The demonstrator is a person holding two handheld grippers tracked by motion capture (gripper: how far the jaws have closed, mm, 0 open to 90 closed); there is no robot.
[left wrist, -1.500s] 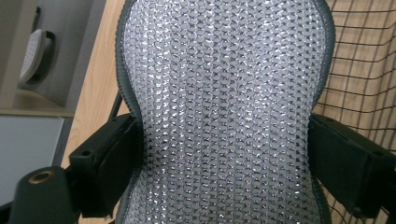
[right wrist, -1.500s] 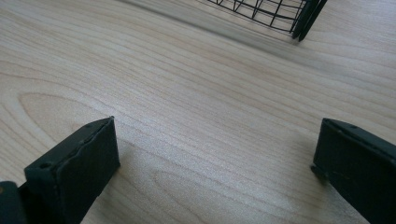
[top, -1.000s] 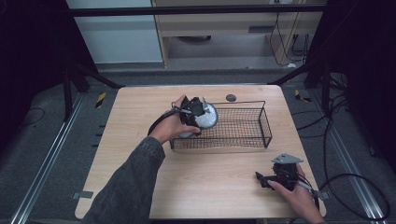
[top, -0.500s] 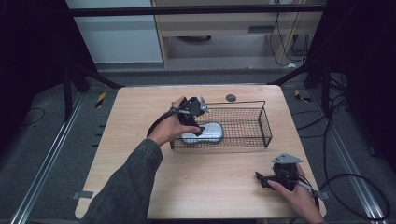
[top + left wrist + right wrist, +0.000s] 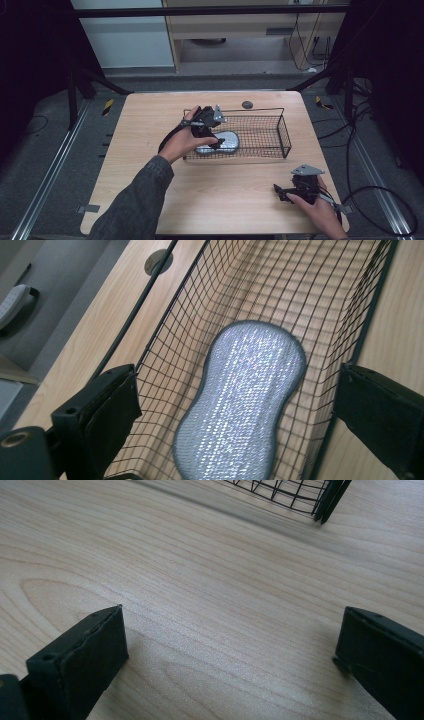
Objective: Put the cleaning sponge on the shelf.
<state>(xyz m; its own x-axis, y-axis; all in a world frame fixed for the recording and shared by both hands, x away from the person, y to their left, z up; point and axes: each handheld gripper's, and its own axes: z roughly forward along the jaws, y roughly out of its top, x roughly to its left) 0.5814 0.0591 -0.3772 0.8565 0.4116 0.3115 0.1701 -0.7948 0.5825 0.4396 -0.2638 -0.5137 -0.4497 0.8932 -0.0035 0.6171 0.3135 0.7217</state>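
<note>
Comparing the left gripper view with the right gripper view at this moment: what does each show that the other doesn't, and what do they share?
Left gripper view: a silvery peanut-shaped sponge lying flat on the wire basket's floor, between open jaws, and a round hole in the tabletop. Right gripper view: bare wooden table between its open jaws, with just a basket corner at the top. Shared: the basket, the wood surface, and wide-apart black jaws holding nothing.

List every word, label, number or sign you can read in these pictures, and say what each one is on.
None: no readable text in any view.
Sponge: silvery weave, no label.
Basket: bare black wire.
Table: plain wood, with a round grey grommet, unmarked.
Yellow-black hazard stripes on the floor: a pattern, not lettering.
</note>
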